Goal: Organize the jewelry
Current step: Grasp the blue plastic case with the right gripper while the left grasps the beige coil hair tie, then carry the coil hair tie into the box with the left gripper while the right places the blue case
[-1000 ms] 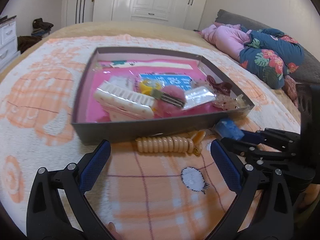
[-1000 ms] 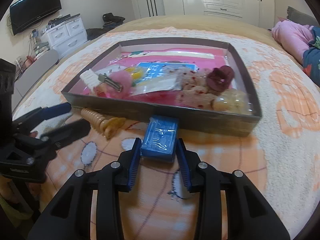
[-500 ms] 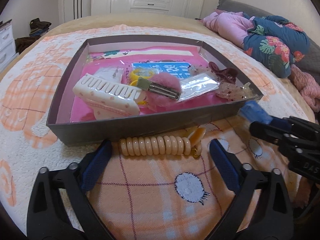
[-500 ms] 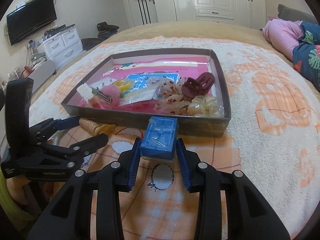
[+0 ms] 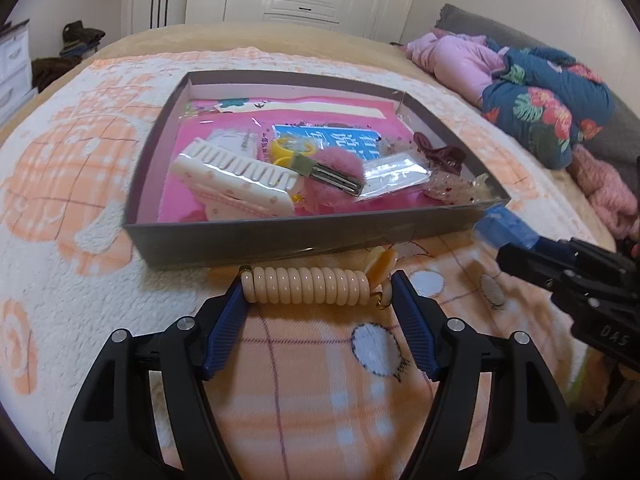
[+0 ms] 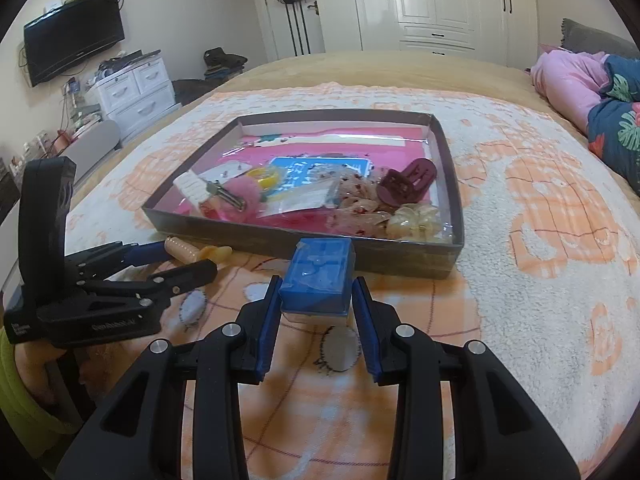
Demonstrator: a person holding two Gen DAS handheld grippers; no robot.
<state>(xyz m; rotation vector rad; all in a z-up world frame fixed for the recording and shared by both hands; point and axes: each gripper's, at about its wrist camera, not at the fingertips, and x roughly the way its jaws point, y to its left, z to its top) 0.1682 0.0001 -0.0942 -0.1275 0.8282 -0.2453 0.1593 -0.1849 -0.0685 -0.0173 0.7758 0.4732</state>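
Note:
A grey box (image 5: 280, 236) with a pink lining sits on the bed and holds several hair accessories: a white claw clip (image 5: 236, 184), a pink pompom clip (image 5: 336, 176), a maroon clip (image 6: 408, 182). A beige coil hair tie (image 5: 308, 286) lies on the blanket in front of the box. My left gripper (image 5: 318, 296) has closed onto its two ends; it also shows in the right wrist view (image 6: 176, 260). My right gripper (image 6: 316, 300) is shut on a small blue box (image 6: 318, 276), held above the blanket near the box's front wall; it shows in the left view (image 5: 504, 232).
An orange and white blanket (image 6: 540, 280) covers the bed. Pink and floral bedding (image 5: 532, 88) is piled at the far right. A white drawer unit (image 6: 132, 92) and a television (image 6: 74, 36) stand at the left, white wardrobes (image 6: 432, 0) behind.
My left gripper moved forward and its fingers closed in on the ends of the coil hair tie. My right gripper pulled back and rose with the blue box held.

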